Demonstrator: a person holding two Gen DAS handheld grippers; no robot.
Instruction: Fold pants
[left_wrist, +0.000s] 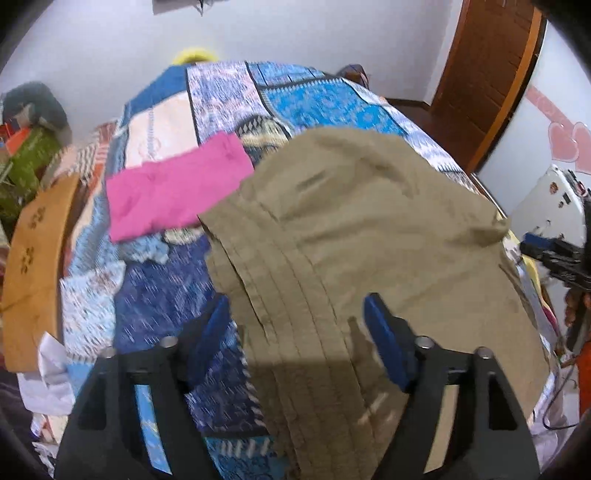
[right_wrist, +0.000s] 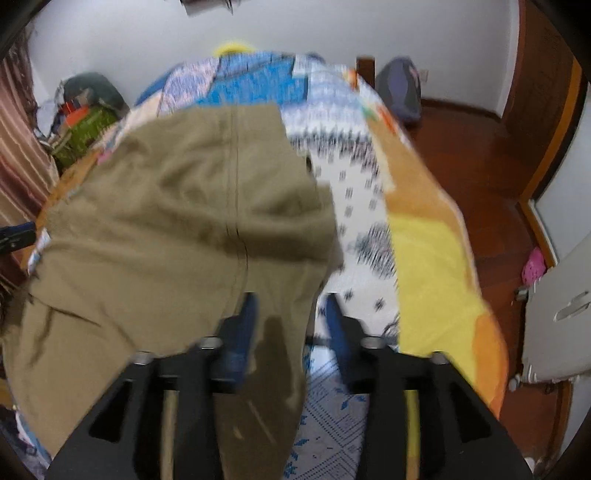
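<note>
khaki pants (left_wrist: 369, 236) lie bunched on the patchwork bedspread (left_wrist: 221, 92), near its front edge, long axis unclear | left gripper (left_wrist: 295, 325) low over the stitched hem, fingers wide apart | right gripper (right_wrist: 290, 317) fingers apart astride the cloth's edge, grip unclear | folded pink cloth (left_wrist: 173, 188) just beside

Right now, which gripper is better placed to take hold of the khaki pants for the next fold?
Probably the right gripper: its open jaws already straddle the edge of the khaki pants. The left gripper is open too, poised over the ridged band near the pants' side edge.
</note>
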